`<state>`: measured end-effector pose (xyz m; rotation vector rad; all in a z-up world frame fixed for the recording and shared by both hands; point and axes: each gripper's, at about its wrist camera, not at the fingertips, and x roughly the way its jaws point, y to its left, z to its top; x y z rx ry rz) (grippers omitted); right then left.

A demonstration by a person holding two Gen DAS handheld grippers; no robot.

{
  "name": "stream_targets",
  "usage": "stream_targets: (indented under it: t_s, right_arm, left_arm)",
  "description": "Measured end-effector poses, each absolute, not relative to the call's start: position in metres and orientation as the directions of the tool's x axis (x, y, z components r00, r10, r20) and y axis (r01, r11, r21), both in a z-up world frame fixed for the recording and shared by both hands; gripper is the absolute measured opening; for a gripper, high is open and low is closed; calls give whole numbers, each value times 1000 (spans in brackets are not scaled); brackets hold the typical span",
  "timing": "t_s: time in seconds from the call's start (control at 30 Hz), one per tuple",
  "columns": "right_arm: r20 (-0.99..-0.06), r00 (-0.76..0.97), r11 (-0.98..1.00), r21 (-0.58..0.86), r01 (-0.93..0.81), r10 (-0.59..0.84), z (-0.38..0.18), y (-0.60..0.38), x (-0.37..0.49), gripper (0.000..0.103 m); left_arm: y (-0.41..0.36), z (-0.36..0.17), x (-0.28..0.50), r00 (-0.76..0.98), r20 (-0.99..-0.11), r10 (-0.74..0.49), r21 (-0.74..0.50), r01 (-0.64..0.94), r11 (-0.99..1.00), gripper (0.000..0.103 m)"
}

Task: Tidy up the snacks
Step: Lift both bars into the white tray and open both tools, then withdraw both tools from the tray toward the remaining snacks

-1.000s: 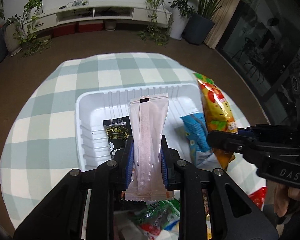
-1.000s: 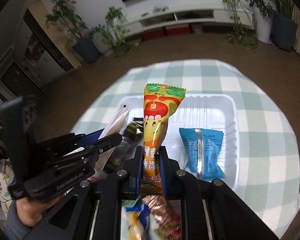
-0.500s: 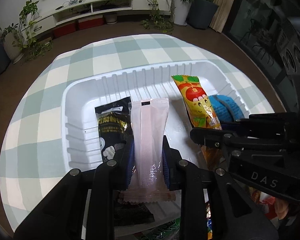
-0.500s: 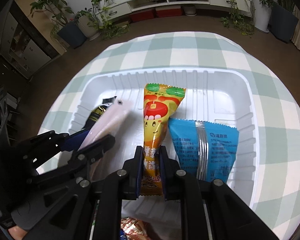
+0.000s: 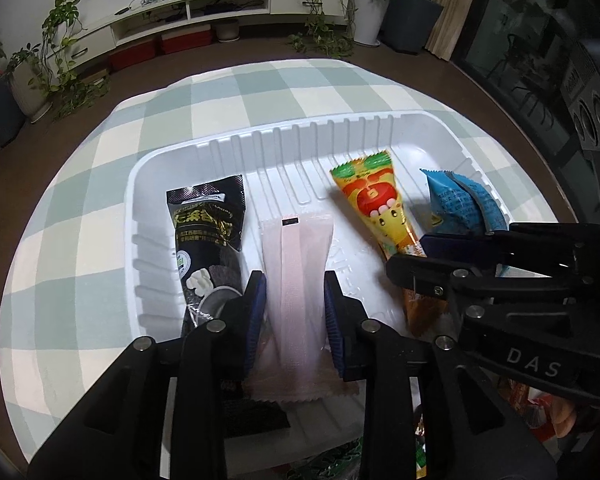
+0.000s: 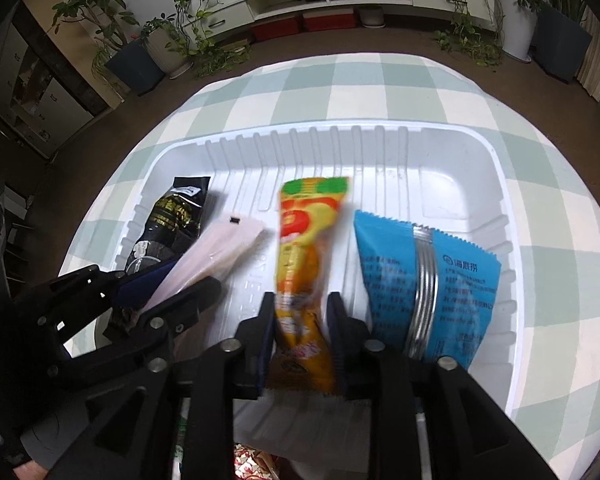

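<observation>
Snack packets are lining up inside the white plastic tray, which is sitting on the green-checked table. The left hand-held gripper is reaching into the tray with the pale pink packet between its blue pads; its jaws are opening, and the pads are sitting right at the packet's sides, so whether any grip is left is hard to say. The right hand-held gripper is doing the same with the orange fruit-print packet; its jaws are opening too, with gaps showing beside the wrapper, and the packet is blurring as if slipping free.

A black packet is lying just left of the pink one, and a blue packet is lying just right of the orange one.

Risks from here, as a judgement: the orange packet is looking tilted, so it may be falling across the blue packet instead of flat in its own lane. Either wrapper may be clinging to a pad and lifting out when the hand-held gripper withdraws. Both tools are crowding one tray, so a careless retreat could be knocking neighbouring packets or shifting the light tray.
</observation>
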<state>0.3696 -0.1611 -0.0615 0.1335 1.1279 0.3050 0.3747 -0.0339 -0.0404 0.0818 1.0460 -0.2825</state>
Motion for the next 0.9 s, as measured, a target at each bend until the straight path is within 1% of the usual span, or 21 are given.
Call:
stream_targets:
  t_s: [0.03,0.1,0.13,0.17,0.2,0.23,0.27,0.3,0.33,0.37,0.43,0.5,0.57,0.6,0.67,0.77,0.83,0.9]
  right_arm:
    - [-864,397,950,259,-174,309,-58,-162,368,39]
    - [-857,413,950,257,-176,308,-51,-162,364,45]
    - [-852,425,951,254,-175,306,-44,-163,361,50]
    - [-848,434,952,253,-172,304,-39,-163,359,53]
    - [-838,449,950,259,-173,310,-31,-166,355,60]
    - [-828,461,947,268,-175,320,-24,-168,351,65]
    - [-813,479,944,279,-176,330,-14,-173,345,68]
    - [-797,498,940,292,-176,341,-4,-177,338,73]
    - [-776,520,934,311,-177,357,5,-181,331,77]
    - [-757,536,927,331,-179,374,13,-186,324,79]
    - [-714,566,906,384,-176,412,29,-193,306,91]
    - [-671,592,885,428,-182,446,42,-199,286,98]
    - [-628,616,867,452,-209,476,51,-203,260,99]
    - [-608,626,860,458,-226,489,54,-204,246,99]
    - [-569,644,843,478,-248,512,54,-207,220,100]
    - [-532,649,815,519,-257,544,43,-210,183,101]
    - [-532,645,808,535,-246,548,30,-210,158,101]
    - [-533,642,807,534,-251,552,16,-212,135,101]
  left_arm:
    - [-32,-37,372,475,-859,-193,-70,264,962,30]
    - [-26,-28,367,494,-849,-189,-71,248,966,37]
    - [-22,-21,363,508,-839,-195,-78,241,967,42]
    - [-17,-13,358,521,-829,-203,-88,236,968,50]
    - [-12,-5,353,538,-815,-213,-100,231,968,55]
    - [-7,3,347,554,-802,-223,-112,228,967,67]
    - [-1,12,340,572,-785,-237,-128,224,966,82]
    - [5,21,333,588,-769,-250,-142,224,964,89]
    - [9,28,327,600,-756,-261,-152,226,962,98]
    - [13,35,319,611,-742,-274,-163,232,959,101]
    - [23,49,300,632,-710,-312,-192,253,948,102]
    - [32,61,277,670,-673,-315,-191,254,948,102]
    - [42,69,252,710,-633,-309,-191,243,951,103]
    - [50,73,236,735,-601,-315,-209,236,949,103]
    - [61,75,208,756,-574,-315,-236,215,948,103]
    - [74,66,174,737,-622,-266,-237,146,960,103]
    - [91,51,151,713,-653,-257,-306,62,950,103]
    - [107,35,133,698,-656,-287,-385,19,923,103]
